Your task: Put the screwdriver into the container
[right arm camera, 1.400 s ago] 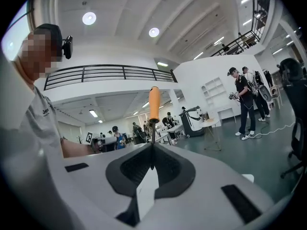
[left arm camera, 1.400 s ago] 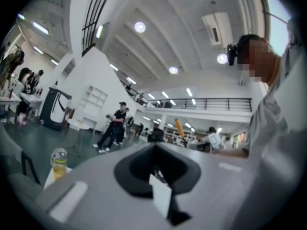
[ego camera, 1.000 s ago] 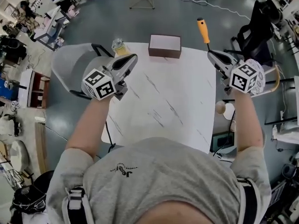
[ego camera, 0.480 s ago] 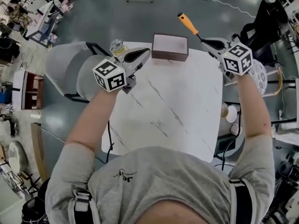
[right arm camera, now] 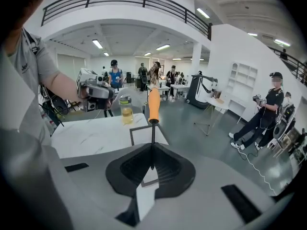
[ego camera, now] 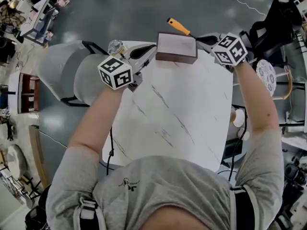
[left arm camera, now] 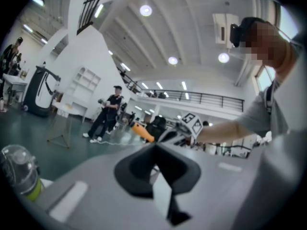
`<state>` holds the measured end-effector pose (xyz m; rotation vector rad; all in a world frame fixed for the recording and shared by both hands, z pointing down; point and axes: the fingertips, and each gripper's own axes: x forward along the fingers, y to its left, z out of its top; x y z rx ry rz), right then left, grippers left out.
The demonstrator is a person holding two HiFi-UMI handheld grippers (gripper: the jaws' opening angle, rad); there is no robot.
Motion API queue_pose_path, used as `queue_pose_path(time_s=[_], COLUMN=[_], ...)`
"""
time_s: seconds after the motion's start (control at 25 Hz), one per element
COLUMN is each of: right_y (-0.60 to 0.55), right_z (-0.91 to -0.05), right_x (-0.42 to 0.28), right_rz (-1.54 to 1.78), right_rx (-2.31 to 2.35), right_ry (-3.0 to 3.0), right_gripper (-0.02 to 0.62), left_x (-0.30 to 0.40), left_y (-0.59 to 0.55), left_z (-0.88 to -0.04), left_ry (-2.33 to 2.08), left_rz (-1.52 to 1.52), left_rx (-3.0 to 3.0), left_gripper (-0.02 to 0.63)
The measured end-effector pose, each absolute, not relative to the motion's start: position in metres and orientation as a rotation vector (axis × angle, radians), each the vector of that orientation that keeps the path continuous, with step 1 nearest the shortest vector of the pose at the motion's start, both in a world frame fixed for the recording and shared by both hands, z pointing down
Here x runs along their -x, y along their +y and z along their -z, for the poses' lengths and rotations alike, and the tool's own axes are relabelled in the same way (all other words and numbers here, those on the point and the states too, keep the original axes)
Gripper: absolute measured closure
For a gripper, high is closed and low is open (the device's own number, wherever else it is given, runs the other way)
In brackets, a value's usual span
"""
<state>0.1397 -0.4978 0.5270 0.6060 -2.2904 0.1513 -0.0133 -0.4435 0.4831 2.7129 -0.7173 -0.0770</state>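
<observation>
My right gripper (ego camera: 200, 38) is shut on the black shaft of a screwdriver (ego camera: 178, 27), whose orange handle points left, held in the air over the far edge of the brown rectangular container (ego camera: 176, 47). In the right gripper view the screwdriver (right arm camera: 153, 110) stands up from the closed jaws, with the container (right arm camera: 142, 135) below and beyond it. My left gripper (ego camera: 151, 51) hovers shut and empty at the table's far left corner, just left of the container. Across from it in the left gripper view, the orange handle (left arm camera: 142, 132) shows in the distance.
A clear bottle of yellow liquid (ego camera: 115, 47) stands at the far left corner of the white marble table (ego camera: 182, 114), next to my left gripper. A grey chair (ego camera: 67, 68) sits left of the table, a black chair (ego camera: 276, 20) at the far right. People stand across the hall.
My right gripper has carried the screwdriver leftward from beyond the table's far right corner to above the container. My left gripper has shifted forward and right, nearer the container.
</observation>
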Motion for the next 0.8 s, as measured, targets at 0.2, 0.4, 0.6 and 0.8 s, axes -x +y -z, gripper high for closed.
queue_pose_path(time_s=[0.2,0.4,0.6,0.8], right_y=[-0.51,-0.521,-0.526,-0.529], right_z=[-0.565,-0.592,-0.609,-0.627], right_x=[-0.135,-0.134,-0.137,-0.137], right_rz=[-0.14,-0.108,-0.101,-0.069], right_rx=[-0.547,-0.5,-0.47,-0.421], right_ry=[-2.191,-2.102,-2.025,-1.941], right_gripper=[0.577,0.577,0.577,0.577], left_x=[0.015,0.017,0.015,0.015], left_y=[-0.456,-0.457,-0.458,-0.46], left_z=[-0.499,-0.519,-0.525,-0.526], left_ry=[-0.711,-0.706,-0.691,-0.68], left_rz=[0.076,0.053,0.048,0.05], left_rx=[-2.703,-2.688,-2.685,-2.689], left_gripper=[0.603,0.603,0.603,0.603])
